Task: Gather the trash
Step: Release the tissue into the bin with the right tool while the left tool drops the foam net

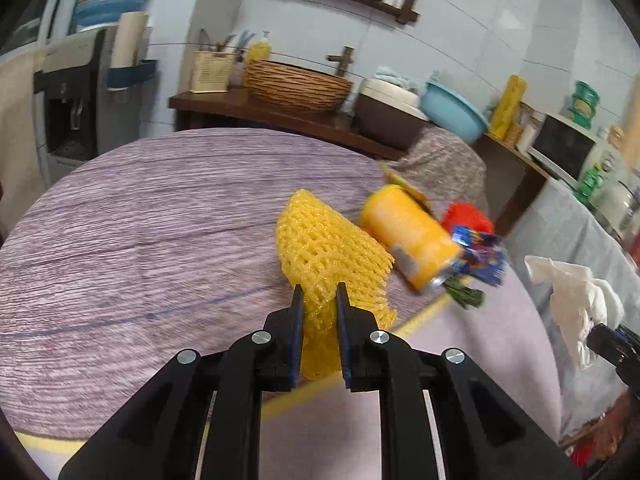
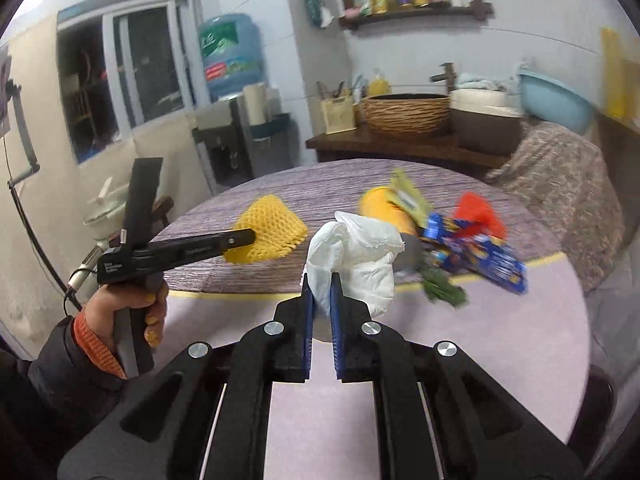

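Low in the left wrist view, the left gripper (image 1: 319, 296) is clamped on a yellow foam fruit net (image 1: 328, 248). In the right wrist view the right gripper (image 2: 320, 286) pinches a crumpled white tissue (image 2: 354, 256). Both pieces look lifted, so the next move probably calls for a bin, which neither view shows. Beyond, at frame centre, a yellow can (image 1: 412, 236) and blue wrapper (image 2: 480, 256) lie on the round purple-clothed table (image 1: 140, 220). Only the right view shows the person's hand (image 2: 128, 308).
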{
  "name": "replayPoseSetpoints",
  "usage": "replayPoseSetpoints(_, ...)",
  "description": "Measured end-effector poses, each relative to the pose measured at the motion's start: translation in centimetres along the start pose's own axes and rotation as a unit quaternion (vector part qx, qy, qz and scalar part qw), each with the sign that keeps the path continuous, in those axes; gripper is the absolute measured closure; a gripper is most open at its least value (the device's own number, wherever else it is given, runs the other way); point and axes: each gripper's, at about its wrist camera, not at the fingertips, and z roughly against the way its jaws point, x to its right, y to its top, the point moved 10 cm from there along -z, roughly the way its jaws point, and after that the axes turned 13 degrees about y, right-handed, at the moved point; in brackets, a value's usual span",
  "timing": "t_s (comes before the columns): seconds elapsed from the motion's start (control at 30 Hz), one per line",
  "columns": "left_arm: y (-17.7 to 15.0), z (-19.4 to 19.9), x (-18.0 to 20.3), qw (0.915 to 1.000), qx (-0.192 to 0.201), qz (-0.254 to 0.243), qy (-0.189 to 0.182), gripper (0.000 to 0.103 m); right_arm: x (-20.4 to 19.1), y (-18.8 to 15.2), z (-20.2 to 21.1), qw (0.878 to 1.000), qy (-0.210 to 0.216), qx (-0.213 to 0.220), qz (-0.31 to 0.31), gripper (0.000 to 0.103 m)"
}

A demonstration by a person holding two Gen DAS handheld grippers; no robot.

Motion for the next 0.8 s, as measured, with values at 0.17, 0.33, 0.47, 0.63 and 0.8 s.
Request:
replayPoseSetpoints(0.17,-2.1,2.3,7.0,0.9966,-0.014,-0.042,-0.07,0.088,4.3,-3.6,6.8,0.996,-0.071,0.035,-0.047,0.094)
replayPoseSetpoints(0.33,-5.2,3.2,15.5,0.9854,-0.029,-0.114,-0.123,0.088,8.9,-7.8,12.7,0.983,-0.134,0.064,-0.108,0.094)
replayPoseSetpoints(0.47,-7.3,3.8,22.0,0.9718,-0.039,-0.165,-0.164,0.088,12.6,-11.2,17.2,0.967,-0.198,0.075,-0.139,0.094)
replayPoseSetpoints(0.63,-9.6,3.9,28.3,0.9548,-0.065,-0.203,-0.208,0.088,18.3,-15.8,20.7,0.948,-0.244,0.07,-0.193,0.094)
replayPoseSetpoints(0.8,-12.1,3.7,32.8,0.9436,-0.085,-0.23,-0.223,0.088,24.6,-21.8,19.3,0.932,-0.257,0.028,-0.254,0.094)
